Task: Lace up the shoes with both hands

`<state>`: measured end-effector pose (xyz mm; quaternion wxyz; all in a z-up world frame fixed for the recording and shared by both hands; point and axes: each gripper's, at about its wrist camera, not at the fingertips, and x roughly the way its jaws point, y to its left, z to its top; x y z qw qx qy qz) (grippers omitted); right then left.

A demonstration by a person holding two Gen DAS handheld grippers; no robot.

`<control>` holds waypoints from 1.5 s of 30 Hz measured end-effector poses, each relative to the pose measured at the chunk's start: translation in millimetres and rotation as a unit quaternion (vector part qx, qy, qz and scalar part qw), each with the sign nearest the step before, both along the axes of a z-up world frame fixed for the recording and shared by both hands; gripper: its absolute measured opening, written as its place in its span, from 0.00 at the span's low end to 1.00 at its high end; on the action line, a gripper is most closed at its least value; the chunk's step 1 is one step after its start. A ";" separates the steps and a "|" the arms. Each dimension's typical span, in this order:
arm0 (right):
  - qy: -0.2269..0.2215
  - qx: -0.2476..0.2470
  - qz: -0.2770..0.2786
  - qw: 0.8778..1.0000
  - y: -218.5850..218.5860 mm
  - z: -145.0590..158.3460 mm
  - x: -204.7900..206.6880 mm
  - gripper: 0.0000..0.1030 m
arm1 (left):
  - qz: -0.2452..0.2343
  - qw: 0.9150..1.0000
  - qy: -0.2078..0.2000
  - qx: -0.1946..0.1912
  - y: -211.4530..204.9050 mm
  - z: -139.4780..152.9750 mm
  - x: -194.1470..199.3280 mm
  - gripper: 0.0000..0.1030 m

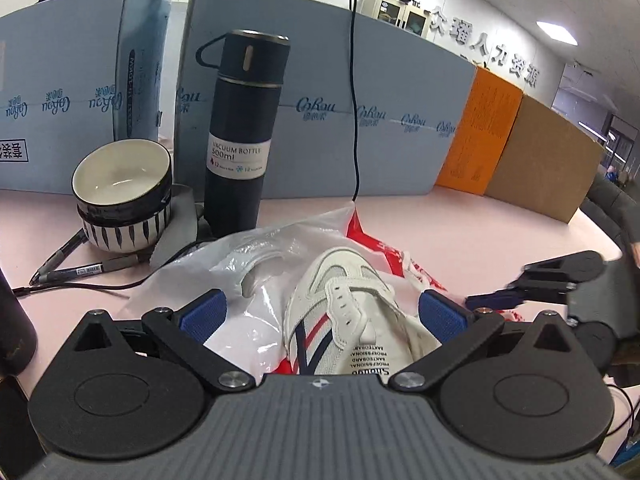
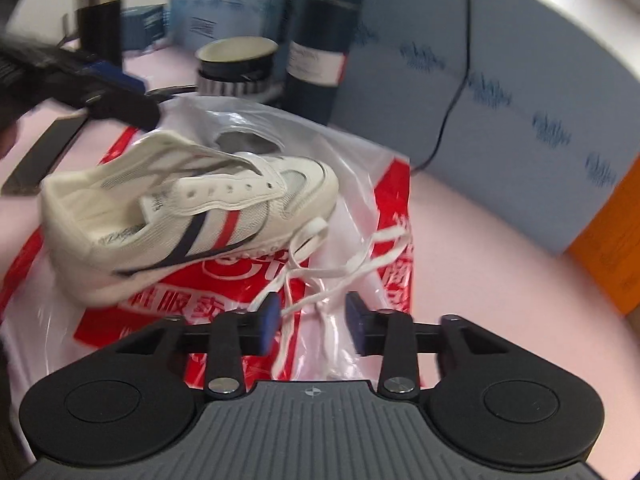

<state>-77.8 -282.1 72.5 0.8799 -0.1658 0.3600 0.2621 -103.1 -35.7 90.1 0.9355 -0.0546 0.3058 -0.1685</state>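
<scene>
Two stacked bowls (image 1: 124, 196), top one empty

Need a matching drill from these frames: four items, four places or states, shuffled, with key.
Items:
1. shoe
2. lace
3. bottle
4. bowl

Places or states:
A. stands upright by the blue boxes
B. lies loose on the bag, in front of the right tool
C. stacked on another bowl
D. eyelets empty, lies on the bag

Pairs: 1-D, 2-B, 3-A, 4-C
</scene>
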 end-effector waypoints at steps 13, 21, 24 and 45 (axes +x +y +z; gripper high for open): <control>-0.008 0.190 -0.115 0.975 -57.0 47.1 5.2 0.03 | -0.044 0.998 0.005 0.040 -15.5 -9.7 -3.4 1.00; -0.027 0.112 -0.273 0.955 -128.0 52.0 -14.3 0.13 | -0.054 0.998 0.014 0.043 -19.0 -13.5 -2.4 1.00; -0.019 0.022 -0.298 0.954 -134.4 37.4 -22.7 0.51 | -0.053 0.997 0.014 0.048 -19.7 -14.2 -2.0 1.00; -0.135 -0.226 0.359 0.895 -30.0 37.3 -20.0 0.40 | -0.066 0.994 0.021 0.081 -29.2 -18.4 -2.9 1.00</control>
